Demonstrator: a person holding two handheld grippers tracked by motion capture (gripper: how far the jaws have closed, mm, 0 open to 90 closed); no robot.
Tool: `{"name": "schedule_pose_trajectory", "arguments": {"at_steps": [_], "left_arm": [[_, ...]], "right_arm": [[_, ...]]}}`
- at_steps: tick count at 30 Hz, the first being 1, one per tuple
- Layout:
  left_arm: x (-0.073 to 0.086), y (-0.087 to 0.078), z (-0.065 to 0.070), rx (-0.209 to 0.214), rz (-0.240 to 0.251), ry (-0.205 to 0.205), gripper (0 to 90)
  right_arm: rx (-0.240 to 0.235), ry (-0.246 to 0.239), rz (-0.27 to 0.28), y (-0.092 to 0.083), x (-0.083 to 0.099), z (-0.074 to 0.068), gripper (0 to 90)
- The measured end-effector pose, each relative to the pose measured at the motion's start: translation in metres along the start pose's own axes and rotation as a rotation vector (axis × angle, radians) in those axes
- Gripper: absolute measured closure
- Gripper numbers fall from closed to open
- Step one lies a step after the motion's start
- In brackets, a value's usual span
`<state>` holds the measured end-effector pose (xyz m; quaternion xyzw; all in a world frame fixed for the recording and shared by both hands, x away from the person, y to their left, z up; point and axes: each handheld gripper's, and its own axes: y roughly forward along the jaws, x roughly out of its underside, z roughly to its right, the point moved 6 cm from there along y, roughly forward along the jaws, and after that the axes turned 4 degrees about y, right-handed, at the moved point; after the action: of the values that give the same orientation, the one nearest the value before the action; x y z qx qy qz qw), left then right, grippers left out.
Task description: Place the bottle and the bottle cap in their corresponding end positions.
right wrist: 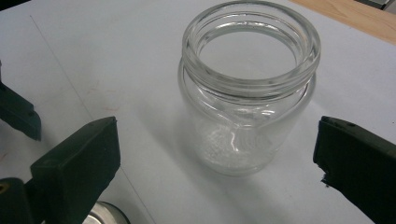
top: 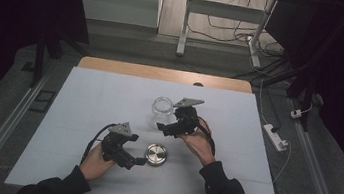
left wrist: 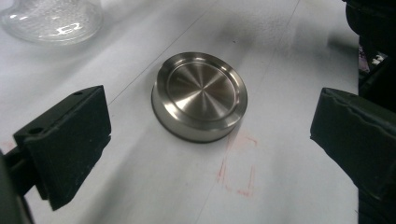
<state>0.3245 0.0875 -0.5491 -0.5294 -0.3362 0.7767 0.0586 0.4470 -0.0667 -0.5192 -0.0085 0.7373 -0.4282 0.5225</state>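
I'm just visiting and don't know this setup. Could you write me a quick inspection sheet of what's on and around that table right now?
Surface: white table cover, faint red marks near the lid.
Job's things: open, empty glass jar standing upright; metal lid lying flat on the cover, apart from the jar.
Clutter: nothing seen.
Grippers: left tongs open, facing the lid without touching; right tongs open, facing the jar without touching.
Cables: black cable trailing from the left tongs; white power strip and loose wires on the floor.
Surroundings: dark room, desk frame beyond the table.

lid [right wrist: 105, 215] cropped at edge, jar [left wrist: 51, 18] top cropped
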Motion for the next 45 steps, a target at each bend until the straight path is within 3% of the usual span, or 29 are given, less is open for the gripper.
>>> {"name": "schedule_pose_trajectory", "arguments": {"at_steps": [15, 29, 36, 45], "left_arm": [[0.012, -0.029, 0.003, -0.064, -0.005, 0.035, 0.0], [0.023, -0.049, 0.002, -0.067, 0.027, -0.007, 0.0], [0.031, -0.055, 0.004, -0.069, 0.010, -0.006, 0.0], [0.039, -0.066, 0.005, -0.103, 0.014, -0.004, 0.0]], "right_arm": [[-0.048, -0.022, 0.040, -0.023, 0.001, -0.021, 0.9], [-0.043, -0.066, 0.044, -0.034, 0.010, -0.039, 0.0], [-0.063, -0.080, 0.024, -0.038, 0.019, -0.048, 0.0], [-0.073, -0.056, 0.024, -0.050, 0.035, -0.047, 0.0]]}}
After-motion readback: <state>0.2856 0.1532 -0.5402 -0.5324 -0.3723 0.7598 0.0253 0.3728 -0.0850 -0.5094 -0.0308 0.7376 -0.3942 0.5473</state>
